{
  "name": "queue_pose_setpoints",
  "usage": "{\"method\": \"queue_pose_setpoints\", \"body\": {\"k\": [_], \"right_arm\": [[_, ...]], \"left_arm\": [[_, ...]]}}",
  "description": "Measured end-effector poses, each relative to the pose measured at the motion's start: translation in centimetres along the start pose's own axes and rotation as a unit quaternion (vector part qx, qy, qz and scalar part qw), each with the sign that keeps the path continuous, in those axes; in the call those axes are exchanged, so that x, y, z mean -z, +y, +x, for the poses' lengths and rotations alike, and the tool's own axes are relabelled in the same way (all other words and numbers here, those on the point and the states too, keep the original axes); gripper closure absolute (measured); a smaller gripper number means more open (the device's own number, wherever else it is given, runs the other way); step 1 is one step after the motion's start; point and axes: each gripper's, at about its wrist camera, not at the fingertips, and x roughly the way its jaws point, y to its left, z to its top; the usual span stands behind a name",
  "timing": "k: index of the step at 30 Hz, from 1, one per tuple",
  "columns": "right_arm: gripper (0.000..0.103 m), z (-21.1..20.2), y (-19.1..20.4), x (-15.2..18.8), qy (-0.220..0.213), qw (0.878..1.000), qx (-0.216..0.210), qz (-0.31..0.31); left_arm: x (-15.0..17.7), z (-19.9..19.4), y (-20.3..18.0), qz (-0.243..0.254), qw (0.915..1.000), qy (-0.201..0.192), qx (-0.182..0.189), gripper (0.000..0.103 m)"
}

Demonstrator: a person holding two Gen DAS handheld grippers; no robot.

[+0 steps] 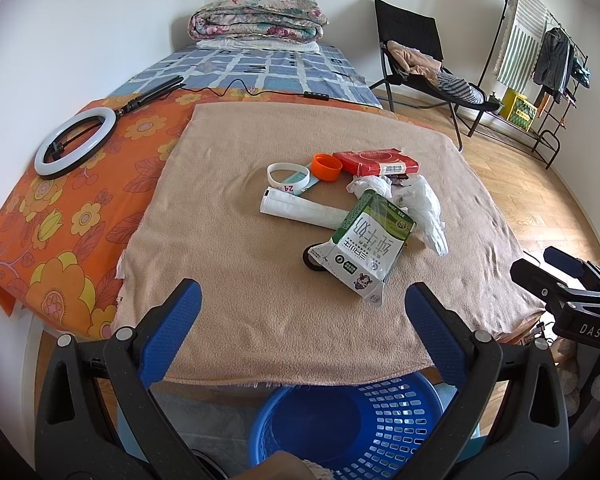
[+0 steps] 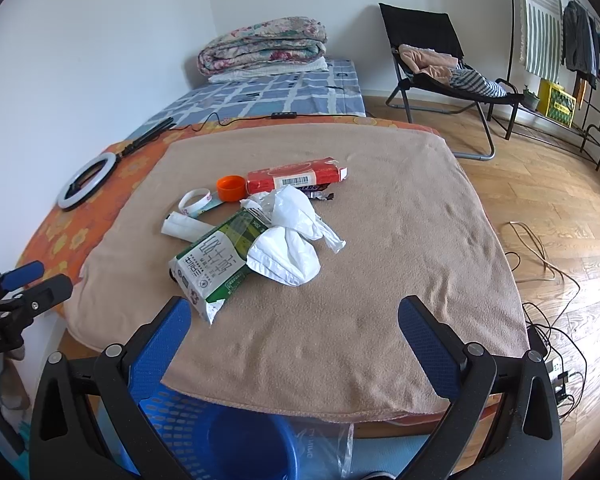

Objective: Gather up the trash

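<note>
Trash sits heaped mid-blanket (image 1: 260, 208): milk carton (image 1: 360, 252) nearest the near edge, crumpled plastic (image 2: 296, 220), red packet (image 1: 376, 162), orange cap (image 1: 326, 166). Blue basket (image 1: 356, 424) waits below that edge, likely for easy drops. Left gripper (image 1: 302, 320) and right gripper (image 2: 294, 332) hover level over the near edge, jaws spread wide, holding nothing.

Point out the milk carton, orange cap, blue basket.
Green-and-white flattened milk carton (image 1: 362, 250), left wrist view, printed front.
Orange plastic cap (image 1: 327, 167), left wrist view, rim.
Blue plastic mesh basket (image 1: 396, 420), left wrist view, wall.
</note>
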Motion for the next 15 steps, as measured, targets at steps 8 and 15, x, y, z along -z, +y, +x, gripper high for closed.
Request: {"method": "queue_pose_setpoints", "body": {"k": [8,15], "right_arm": [[0.001,-0.04,0.14,-0.02,-0.001,1.000,0.002,-0.001],[0.001,-0.08,0.27,0.01,-0.003,1.000,0.007,-0.008]], "left_arm": [[-0.02,0.04,0.02,0.000,1.0000,0.001,0.001,0.000],[-0.03,0.03,0.05,-0.001,1.0000,0.001,0.001,0.000]]}}
